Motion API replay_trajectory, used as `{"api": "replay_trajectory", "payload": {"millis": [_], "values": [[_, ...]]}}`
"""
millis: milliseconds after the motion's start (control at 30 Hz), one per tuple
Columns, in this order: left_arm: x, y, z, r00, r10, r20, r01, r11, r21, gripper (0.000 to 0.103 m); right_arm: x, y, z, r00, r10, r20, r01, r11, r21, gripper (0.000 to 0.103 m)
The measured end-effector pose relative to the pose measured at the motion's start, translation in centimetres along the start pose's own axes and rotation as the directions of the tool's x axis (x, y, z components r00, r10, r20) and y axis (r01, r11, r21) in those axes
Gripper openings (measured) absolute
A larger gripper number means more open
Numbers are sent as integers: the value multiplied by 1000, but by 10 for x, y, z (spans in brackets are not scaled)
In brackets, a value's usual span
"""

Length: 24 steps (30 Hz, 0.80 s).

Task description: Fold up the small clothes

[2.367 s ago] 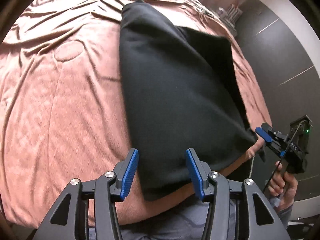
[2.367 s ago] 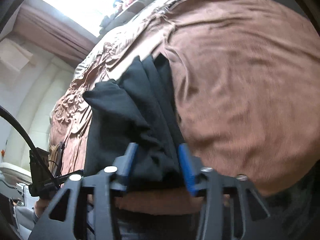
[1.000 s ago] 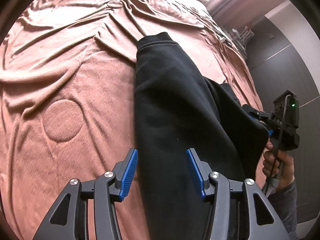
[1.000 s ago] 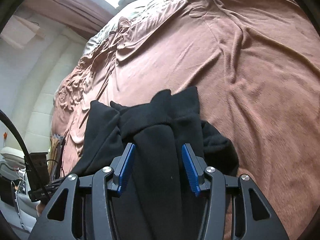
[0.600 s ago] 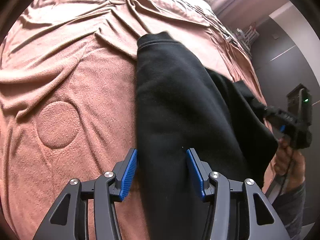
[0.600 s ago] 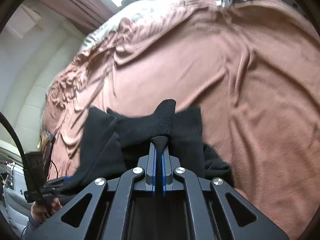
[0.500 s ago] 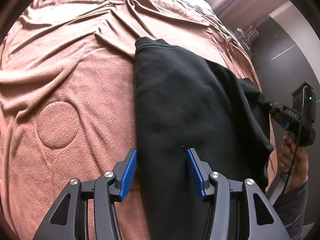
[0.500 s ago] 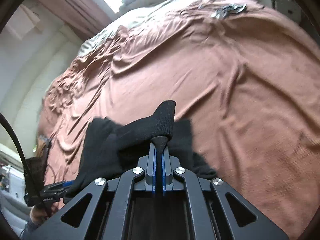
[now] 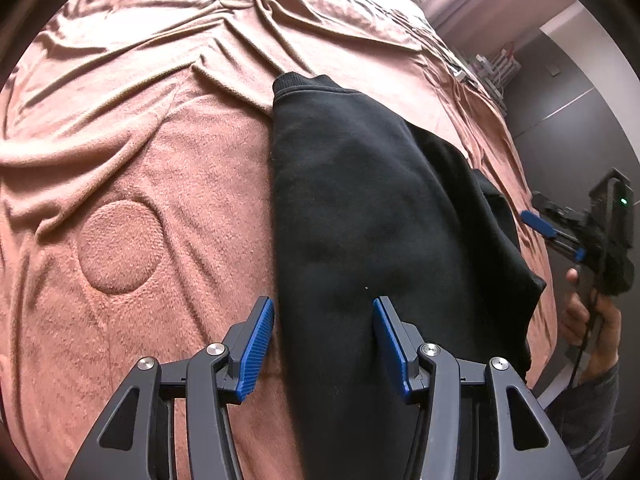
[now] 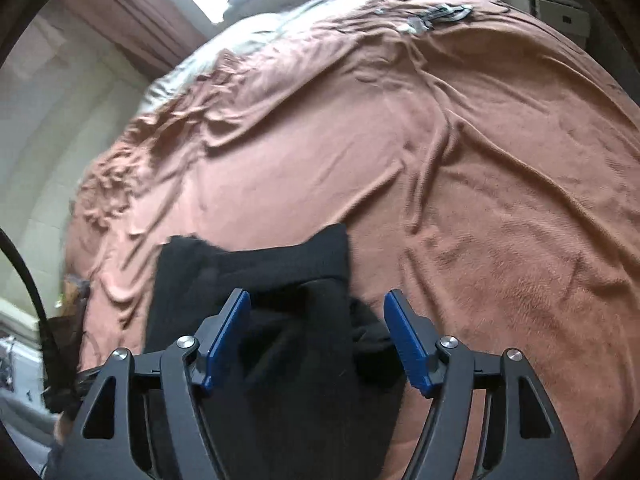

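With both my left tongs (image 9: 323, 338) and right tongs (image 10: 317, 336) spread open and empty, the black sweatshirt (image 9: 360, 208) could slump unevenly on the soft bed (image 9: 160, 160).

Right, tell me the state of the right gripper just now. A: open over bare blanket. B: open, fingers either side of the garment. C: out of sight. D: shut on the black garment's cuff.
B: the right gripper shows its blue fingers spread apart, with the black garment lying between them.

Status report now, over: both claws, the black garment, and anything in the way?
Left claw open. Right claw open. Black sweatshirt lies on the brown blanket, unheld. Nothing blocking.
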<state>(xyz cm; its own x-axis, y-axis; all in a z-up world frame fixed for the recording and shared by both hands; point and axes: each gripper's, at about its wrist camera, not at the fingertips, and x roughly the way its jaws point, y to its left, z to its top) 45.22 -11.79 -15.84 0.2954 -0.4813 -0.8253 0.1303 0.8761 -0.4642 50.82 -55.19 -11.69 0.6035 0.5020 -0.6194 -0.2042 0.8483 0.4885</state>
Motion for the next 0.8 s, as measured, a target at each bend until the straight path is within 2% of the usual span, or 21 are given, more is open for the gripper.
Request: {"api": "replay_trajectory", "payload": {"millis": [133, 267, 333, 433, 567, 700, 800], "values": [[-5, -4, -1, 1000, 0, 7, 0, 1000, 8, 53, -24, 15, -21, 1000, 27, 1, -26, 997, -76, 68], [-10, -5, -4, 1000, 0, 10, 0, 1000, 6, 53, -35, 31, -43, 998, 44, -41, -50, 986, -160, 69], [-12, -5, -6, 1000, -1, 8, 1, 1000, 6, 53, -38, 40, -52, 997, 45, -65, -58, 975, -212, 74], [-16, -5, -7, 1000, -2, 8, 2, 1000, 8, 53, -38, 59, -58, 995, 32, -93, -59, 951, -303, 78], [-24, -6, -9, 1000, 1, 20, -1, 1000, 13, 53, -33, 80, -70, 994, -8, -106, -36, 914, -404, 79], [-28, -4, -11, 1000, 7, 21, -7, 1000, 12, 53, -26, 95, -84, 993, -55, -102, 2, 886, -465, 84], [-29, -1, -12, 1000, 10, 20, -10, 1000, 3, 53, -20, 106, -95, 992, -71, -103, 9, 865, -501, 85]]}}
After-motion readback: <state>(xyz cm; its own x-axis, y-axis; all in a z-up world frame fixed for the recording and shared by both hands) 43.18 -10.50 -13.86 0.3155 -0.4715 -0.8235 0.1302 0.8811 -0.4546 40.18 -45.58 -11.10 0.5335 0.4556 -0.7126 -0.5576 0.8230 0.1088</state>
